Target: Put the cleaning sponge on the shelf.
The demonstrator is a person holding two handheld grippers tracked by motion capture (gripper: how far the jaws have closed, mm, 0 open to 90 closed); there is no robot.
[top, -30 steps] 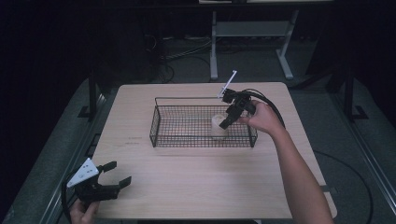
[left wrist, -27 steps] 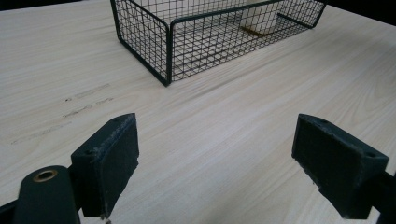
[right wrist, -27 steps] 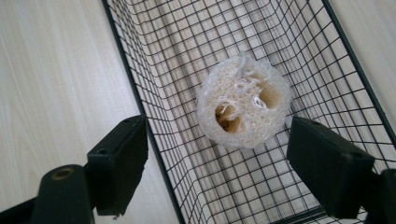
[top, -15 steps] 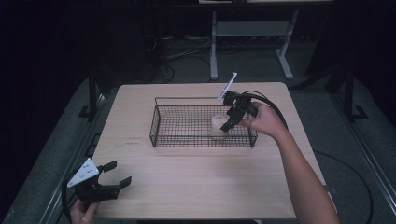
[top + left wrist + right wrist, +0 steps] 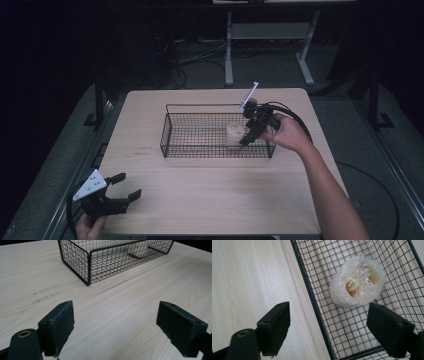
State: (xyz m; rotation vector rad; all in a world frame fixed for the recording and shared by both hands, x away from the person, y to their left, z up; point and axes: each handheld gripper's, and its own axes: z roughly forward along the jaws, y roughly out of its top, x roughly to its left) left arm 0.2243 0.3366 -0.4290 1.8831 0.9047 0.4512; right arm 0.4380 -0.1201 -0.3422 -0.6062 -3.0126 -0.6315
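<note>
A: High view first: the right hand-held gripper hangs over the right end of the black rectangular wire-mesh basket, just beside the pale, round, fibrous loofah sponge that lies on the basket floor.

B: And the right gripper view shows its jaws spread wide with nothing between them. The sponge lies past the tips, and the basket's front wall runs up between the two jaws.

A: That wall is my worry. One jaw is over the pale wooden surface outside the basket and the other over the mesh inside. If the gripper dropped from here, I'd judge the jaws would straddle the rim or catch a wire, and the light basket could be dragged or tipped.

B: The sponge is another risk. It looks soft and springy, so a shallow pinch on its edge might let it squirm out, or snag a loose fibre on the mesh.

A: And the left hand-held gripper?

B: It is low at the near left corner of the surface, jaws spread and empty, well apart from the basket. It can't steady the basket from there if it shifts.
</note>
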